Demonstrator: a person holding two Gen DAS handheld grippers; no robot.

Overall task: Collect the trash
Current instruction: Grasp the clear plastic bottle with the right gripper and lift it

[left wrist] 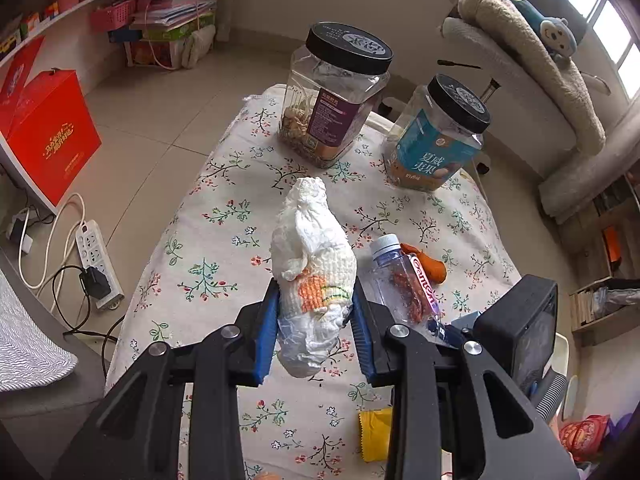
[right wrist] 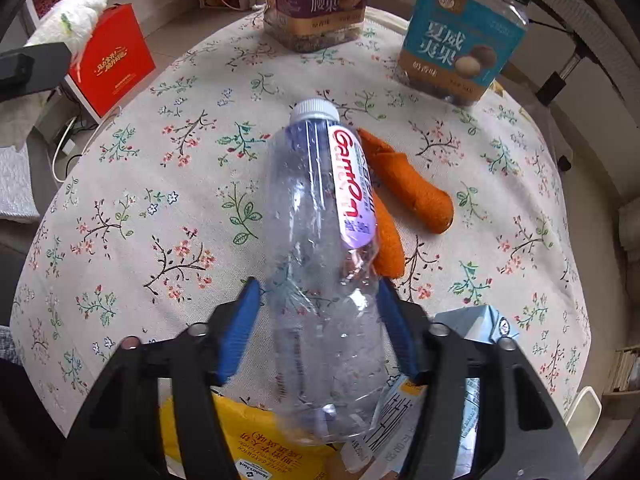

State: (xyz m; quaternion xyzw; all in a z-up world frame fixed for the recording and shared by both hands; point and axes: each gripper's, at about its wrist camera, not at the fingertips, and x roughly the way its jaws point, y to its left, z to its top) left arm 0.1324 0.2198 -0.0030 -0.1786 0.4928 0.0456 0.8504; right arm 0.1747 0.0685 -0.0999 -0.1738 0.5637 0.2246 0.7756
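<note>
Between the blue pads of my left tool point(left wrist: 316, 320), at the lower centre of the left wrist view, sits a crumpled white wad of tissue and plastic point(left wrist: 312, 264) with an orange and green patch; the pads pinch it on both sides and it is lifted off the surface point(left wrist: 224, 240). My right tool point(right wrist: 320, 320), at the bottom centre of the right wrist view, has its pads against the two sides of a crushed clear plastic bottle point(right wrist: 320, 240) with a white cap and a red-lettered label; no gap shows on either side, so it is pinching the bottle. Just right of the bottle lie orange peel pieces point(right wrist: 416, 192) on the floral cloth. Below the bottle, a yellow wrapper point(right wrist: 256, 436) and a pale blue carton point(right wrist: 472, 320) lie near the frame's bottom edge. Toward the top of the frame stand a purple-labelled jar point(right wrist: 320, 0) and a blue-labelled jar point(right wrist: 460, 44). At upper left, a red box point(right wrist: 112, 60) sits on the floor.
</note>
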